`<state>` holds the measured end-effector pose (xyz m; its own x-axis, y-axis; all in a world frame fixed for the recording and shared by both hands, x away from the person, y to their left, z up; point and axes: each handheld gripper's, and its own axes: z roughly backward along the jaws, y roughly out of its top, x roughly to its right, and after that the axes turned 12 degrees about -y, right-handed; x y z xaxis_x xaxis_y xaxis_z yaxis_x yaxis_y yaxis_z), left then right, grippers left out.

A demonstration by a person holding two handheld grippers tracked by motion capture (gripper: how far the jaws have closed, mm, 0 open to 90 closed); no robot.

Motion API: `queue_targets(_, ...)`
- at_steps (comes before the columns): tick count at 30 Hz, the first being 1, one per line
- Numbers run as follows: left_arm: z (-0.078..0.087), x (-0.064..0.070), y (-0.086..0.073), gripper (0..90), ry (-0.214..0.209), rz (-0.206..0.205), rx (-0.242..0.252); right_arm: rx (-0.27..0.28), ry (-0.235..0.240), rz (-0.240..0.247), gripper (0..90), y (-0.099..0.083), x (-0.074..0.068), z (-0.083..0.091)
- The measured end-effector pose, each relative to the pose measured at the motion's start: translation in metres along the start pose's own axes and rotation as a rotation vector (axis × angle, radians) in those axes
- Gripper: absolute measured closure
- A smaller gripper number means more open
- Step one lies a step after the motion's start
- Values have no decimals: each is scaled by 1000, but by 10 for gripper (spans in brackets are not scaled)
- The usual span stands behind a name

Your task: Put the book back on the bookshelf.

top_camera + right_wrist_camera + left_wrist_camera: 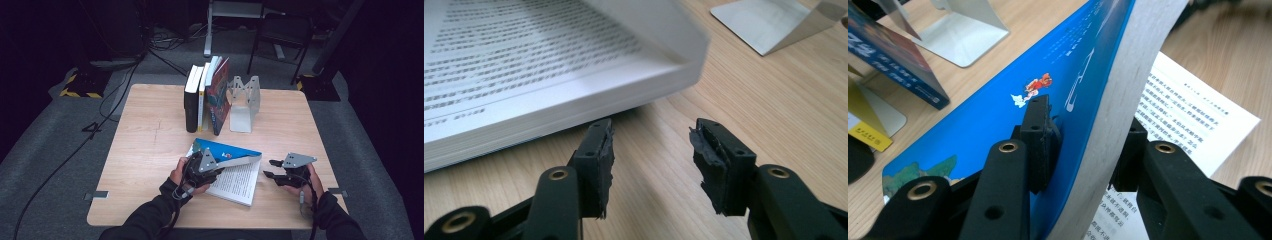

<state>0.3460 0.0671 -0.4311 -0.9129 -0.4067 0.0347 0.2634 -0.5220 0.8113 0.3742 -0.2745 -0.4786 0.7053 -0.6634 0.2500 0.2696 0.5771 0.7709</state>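
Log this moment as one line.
left gripper: shut on blue book cover | right gripper: open, beside book | bookend: upright

- The table [150,150] is pale wood with a matt, fine grain.
- The open book [998,115] has a glossy blue cover and matt white printed paper pages.
- The bookend [245,102] is smooth, light grey metal.
- The right gripper [651,145] is matt black plastic; its 2 pads [706,150] look rough and worn.

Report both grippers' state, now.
Left gripper: shut on the blue book's cover and pages.
Right gripper: open, holding nothing, beside the book.
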Motion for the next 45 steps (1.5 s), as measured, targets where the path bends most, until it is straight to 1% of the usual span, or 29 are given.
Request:
queue_targets(1,4,-2,1,679,-2,6,17,-7,5,2,500,0,-1,-2)
queue_targets(3,11,-7,1,686,-17,36,61,-26,14,6,499,-1,-4,-8)
queue_targets(4,13,-9,0,687,-19,41,73,-30,23,1,494,-2,-5,-12)
queue_targets(5,13,-9,0,687,-19,41,73,-30,23,1,494,-2,-5,-12)
queue_targets(8,18,-12,0,689,-30,59,100,-19,61,-13,481,1,-9,-19)
queue_targets(11,19,-13,0,689,-38,58,107,24,112,-12,467,8,-15,-23)
queue_targets(12,19,-13,0,689,-39,53,106,49,131,-13,483,11,-17,-22)
queue_targets(13,20,-14,0,689,-49,61,113,68,126,-4,483,13,-18,-21)
queue_targets(16,23,-14,1,695,-56,61,137,152,142,-60,509,17,-18,-14)
queue_targets(17,25,-14,1,697,-58,57,140,185,135,-61,509,22,-18,-10)
queue_targets(18,26,-12,2,700,-59,54,150,206,129,-58,509,26,-17,-6)
queue_targets(19,28,-11,3,706,-65,51,165,236,126,-66,509,30,-16,-2)
queue_targets(21,32,-10,4,718,-79,60,192,278,128,-89,507,39,-13,6)
queue_targets(22,33,-9,4,722,-89,64,211,285,129,-89,506,41,-12,7)
queue_targets(24,35,-9,3,725,-110,69,234,301,110,-73,506,49,-12,11)
queue_targets(28,39,-10,0,727,-123,60,252,328,98,-71,506,59,-12,14)
queue_targets(29,40,-10,-1,728,-123,56,258,330,96,-64,506,62,-13,15)
queue_targets(32,44,-10,-5,728,-120,50,266,340,90,-55,506,68,-15,15)
queue_targets(34,49,-9,-8,728,-108,40,265,354,85,-47,506,75,-18,15)
queue_targets(39,59,-8,-16,728,-90,61,284,369,70,-31,506,94,-25,15)
queue_targets(41,62,-7,-20,729,-73,57,283,370,62,-18,506,101,-29,15)
queue_targets(43,66,-6,-23,730,-63,66,288,375,54,-6,506,108,-32,15)
queue_targets(45,70,-5,-26,730,-44,72,290,381,51,0,506,114,-35,14)
